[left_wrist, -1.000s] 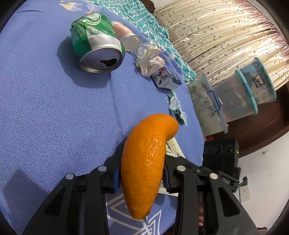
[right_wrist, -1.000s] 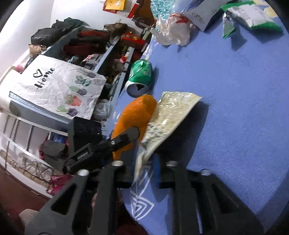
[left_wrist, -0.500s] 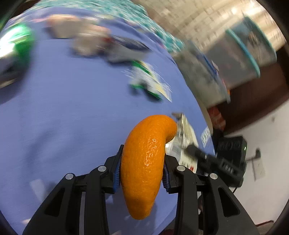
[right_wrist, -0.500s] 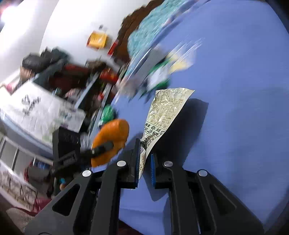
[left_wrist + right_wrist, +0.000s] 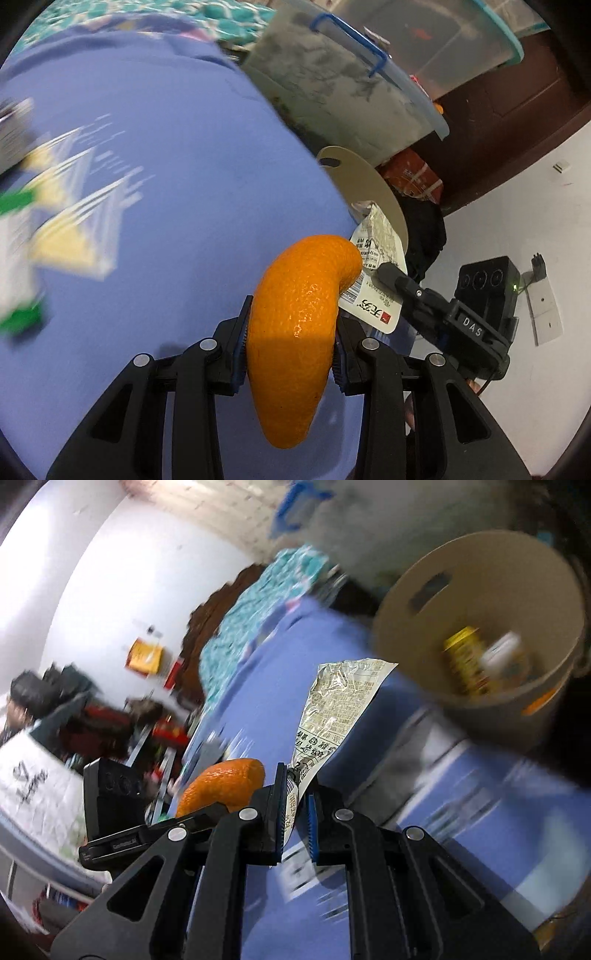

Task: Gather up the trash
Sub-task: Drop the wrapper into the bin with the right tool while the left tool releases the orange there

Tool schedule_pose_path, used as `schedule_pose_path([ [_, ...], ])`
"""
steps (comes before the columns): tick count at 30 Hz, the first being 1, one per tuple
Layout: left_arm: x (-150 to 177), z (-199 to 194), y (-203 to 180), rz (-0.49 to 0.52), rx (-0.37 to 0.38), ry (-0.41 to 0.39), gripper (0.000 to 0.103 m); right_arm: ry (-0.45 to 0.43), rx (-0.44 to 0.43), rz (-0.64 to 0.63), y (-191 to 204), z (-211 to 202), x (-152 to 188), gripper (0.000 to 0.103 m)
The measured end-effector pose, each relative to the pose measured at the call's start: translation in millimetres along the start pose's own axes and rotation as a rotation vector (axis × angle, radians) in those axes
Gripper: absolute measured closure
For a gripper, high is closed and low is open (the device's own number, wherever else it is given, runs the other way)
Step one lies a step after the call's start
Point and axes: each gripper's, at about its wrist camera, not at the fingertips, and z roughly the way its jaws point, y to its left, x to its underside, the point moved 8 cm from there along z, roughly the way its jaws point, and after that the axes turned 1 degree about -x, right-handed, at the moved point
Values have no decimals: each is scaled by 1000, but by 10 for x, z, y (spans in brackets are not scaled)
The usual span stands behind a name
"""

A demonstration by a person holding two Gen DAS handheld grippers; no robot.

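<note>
My left gripper (image 5: 290, 349) is shut on a curved piece of orange peel (image 5: 299, 317) and holds it above the blue bed cover (image 5: 166, 206). My right gripper (image 5: 297, 812) is shut on a crinkled printed wrapper (image 5: 336, 705), which also shows in the left wrist view (image 5: 373, 277) beside the peel. The peel shows left of the wrapper in the right wrist view (image 5: 221, 788). A beige bin (image 5: 476, 602) holding a yellow can and other trash is ahead and to the right of the right gripper; its rim shows in the left wrist view (image 5: 365, 184).
Blurred wrappers (image 5: 44, 206) lie on the cover at the left. Clear storage boxes with blue clips (image 5: 351, 81) stand beyond the bed edge. A teal patterned quilt (image 5: 258, 602) lies further along the bed. Shelves of clutter (image 5: 92, 716) are at the left.
Both grippers have swung to the right with their loads, away from the green can and litter. The beige bin has come into view close ahead of the right gripper.
</note>
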Motion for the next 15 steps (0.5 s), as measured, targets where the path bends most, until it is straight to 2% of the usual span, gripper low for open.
schedule_pose_path([
  [3,-214,270,-213,26,2,22,69,-28,22,43,-311,-109,-304,91],
  [8,-525,635,-525,66,10,35,68,-84,66,88,-519,-231,-585,90],
  [12,-750,877,-746,75,21,28,62,-111,146,112,-737,-302,-767,87],
  [13,-782,902,-785,77,26,23,54,-106,155,116,-764,-299,-785,86],
  [14,-816,936,-833,80,28,17,40,-104,163,120,-786,-302,-783,79],
  [15,-854,962,-886,82,25,9,33,-107,174,123,-807,-311,-796,70],
])
